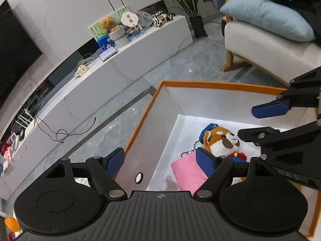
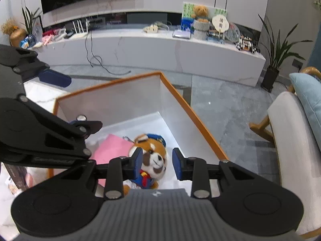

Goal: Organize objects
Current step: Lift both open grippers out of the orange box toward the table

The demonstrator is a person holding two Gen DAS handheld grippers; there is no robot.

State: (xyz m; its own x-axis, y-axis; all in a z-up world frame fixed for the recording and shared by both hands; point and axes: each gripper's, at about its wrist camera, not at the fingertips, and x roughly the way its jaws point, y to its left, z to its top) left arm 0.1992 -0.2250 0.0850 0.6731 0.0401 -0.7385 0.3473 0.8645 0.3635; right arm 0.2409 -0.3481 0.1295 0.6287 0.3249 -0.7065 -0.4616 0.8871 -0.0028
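Plush dog keychain (image 2: 154,156) in a blue cap lies on the floor of my orange-rimmed white box (image 2: 192,108), head toward the far wall, metal clasp (image 1: 185,153) trailing off its cap. Pink flat item (image 2: 112,150) lies right beside it, touching or nearly so; can't tell what it is, a pouch or folded cloth.

My right tool (image 2: 157,163) hangs over the box with its blue pads spread apart on either side of the plush's head, nothing clamped; I can't tell if either pad touches the fur. From the left wrist view the right tool (image 1: 254,120) comes in from the right edge, jaws apart above the plush.

My left tool (image 1: 160,160) is also spread wide, holding nothing: one pad outside the box's near-left wall, the other inside above the pink item. That wall has a round hole (image 1: 139,177).

Box sits on a white marble tabletop (image 2: 40,90). Beyond: grey tile floor, long white TV console (image 2: 160,46) with teddy bear (image 2: 200,12), fan, cables, black TV above. Armchair with light blue cushion (image 1: 268,18) to the right, potted plant (image 2: 274,56) by the console's end.
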